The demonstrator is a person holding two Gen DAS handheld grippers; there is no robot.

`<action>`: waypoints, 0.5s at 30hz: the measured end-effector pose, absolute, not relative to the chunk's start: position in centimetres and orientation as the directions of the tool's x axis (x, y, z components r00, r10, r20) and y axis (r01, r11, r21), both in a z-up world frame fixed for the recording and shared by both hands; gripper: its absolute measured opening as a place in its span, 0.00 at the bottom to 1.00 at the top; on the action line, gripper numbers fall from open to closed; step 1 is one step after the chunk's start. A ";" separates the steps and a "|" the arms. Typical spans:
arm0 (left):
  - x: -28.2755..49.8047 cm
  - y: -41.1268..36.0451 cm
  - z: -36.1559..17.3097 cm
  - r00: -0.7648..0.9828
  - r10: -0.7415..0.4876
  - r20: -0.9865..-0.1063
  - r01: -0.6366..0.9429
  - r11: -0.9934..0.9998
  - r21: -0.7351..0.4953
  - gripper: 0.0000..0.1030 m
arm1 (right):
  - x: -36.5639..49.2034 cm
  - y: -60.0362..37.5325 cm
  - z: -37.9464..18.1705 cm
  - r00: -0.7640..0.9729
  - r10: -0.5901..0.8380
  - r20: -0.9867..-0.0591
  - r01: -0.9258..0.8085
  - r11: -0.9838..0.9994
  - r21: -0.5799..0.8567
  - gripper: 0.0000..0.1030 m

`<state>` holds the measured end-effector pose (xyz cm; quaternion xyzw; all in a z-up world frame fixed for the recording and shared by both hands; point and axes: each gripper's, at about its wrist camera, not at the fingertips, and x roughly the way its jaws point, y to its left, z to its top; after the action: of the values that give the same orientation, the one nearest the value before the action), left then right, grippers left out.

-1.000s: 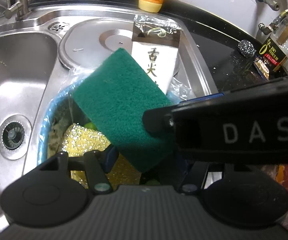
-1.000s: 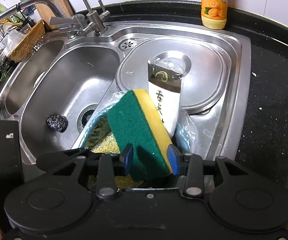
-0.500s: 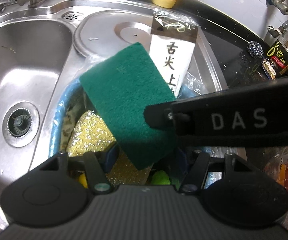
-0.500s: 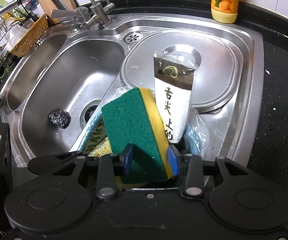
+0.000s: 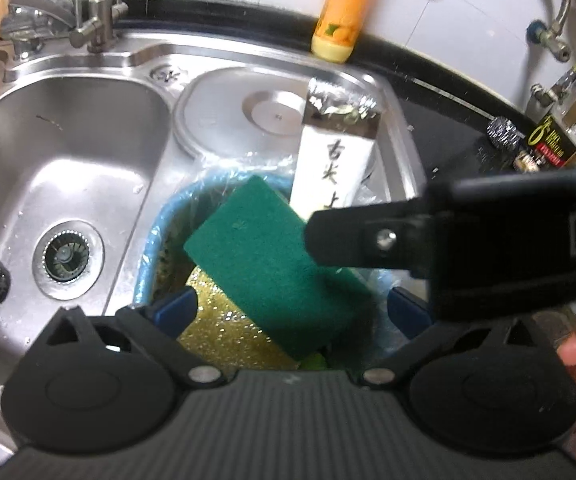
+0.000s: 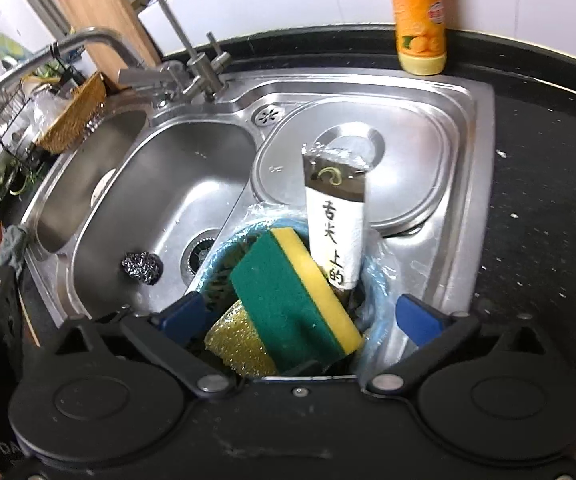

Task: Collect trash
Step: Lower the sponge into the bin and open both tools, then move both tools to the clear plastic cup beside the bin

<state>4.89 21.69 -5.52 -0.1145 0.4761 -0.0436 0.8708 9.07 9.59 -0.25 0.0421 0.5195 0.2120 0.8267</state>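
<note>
Sponge dropped in bin, both grippers opening with nothing pinched.

Right gripper [image 6: 302,316] has its jaws spreading wide, blue pads clear on either side of the green-and-yellow sponge [image 6: 296,300]; no contact, so it reads as a release. Sponge lies tilted, green face up, inside the blue lined bin [image 6: 378,292], resting on a gold glitter scourer [image 6: 235,340] and leaning next to a white printed packet [image 6: 338,236] that sticks up out of the bin. The bin sits on the sink rim between basin and drainboard, likely kept close so trash goes straight in. Left gripper [image 5: 294,308] is also opening, empty, hovering over the same bin. Steel wool ball [image 6: 142,267] in the sink basin [image 6: 159,184] is probably next to collect. Orange detergent bottle [image 6: 418,16] stands on the counter behind.
</note>
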 end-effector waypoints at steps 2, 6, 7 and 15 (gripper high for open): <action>4.7 21.1 -4.8 0.554 -0.175 -0.814 -0.029 0.973 -0.229 1.00 | 8.8 8.6 0.2 0.380 0.396 -0.836 -0.294 0.909 0.296 1.00; 4.5 19.9 -3.7 0.570 -0.178 -0.802 -0.017 0.974 -0.228 1.00 | 8.0 7.0 1.1 0.399 0.388 -0.831 -0.264 0.916 0.301 1.00; 4.4 19.5 -3.4 0.575 -0.180 -0.798 -0.012 0.974 -0.228 1.00 | 7.8 6.5 1.4 0.405 0.386 -0.829 -0.256 0.918 0.302 1.00; 4.0 15.8 -1.3 0.593 -0.198 -0.781 0.048 0.976 -0.211 1.00 | 6.3 2.6 3.0 0.444 0.360 -0.821 -0.196 0.932 0.303 1.00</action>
<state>3.96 15.84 -1.32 -0.0842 0.4458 -0.0690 0.8885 6.34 2.61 3.01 0.0818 0.5011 0.1646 0.8457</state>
